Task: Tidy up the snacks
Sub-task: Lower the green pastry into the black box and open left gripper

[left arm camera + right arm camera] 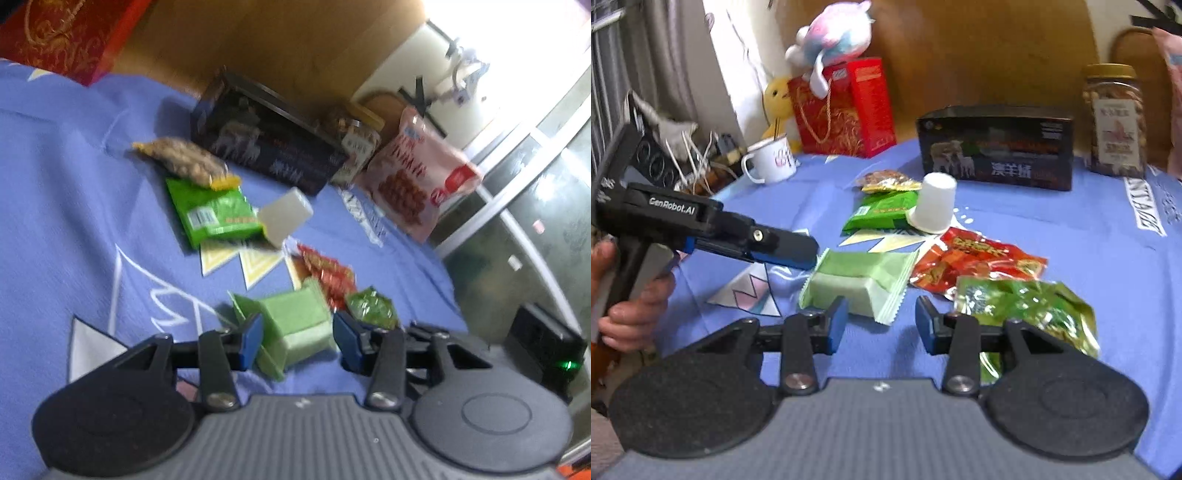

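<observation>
A pale green wrapped snack [299, 328] lies on the blue cloth between the open fingers of my left gripper [298, 339]; it also shows in the right wrist view [857, 282], with the left gripper [798, 254] at its left end. My right gripper [881, 325] is open and empty, just in front of that snack. A red packet [979, 264], a shiny green packet [1030, 310], a green bag [882, 212], a peanut bag [890, 181] and a tipped white cup [932, 208] lie around.
A black box [997, 147] and a nut jar [1115, 118] stand at the back. A red gift bag [846, 107] with plush toys and a white mug [772, 162] stand at the back left. A pink snack bag [417, 173] leans at the cloth's far edge.
</observation>
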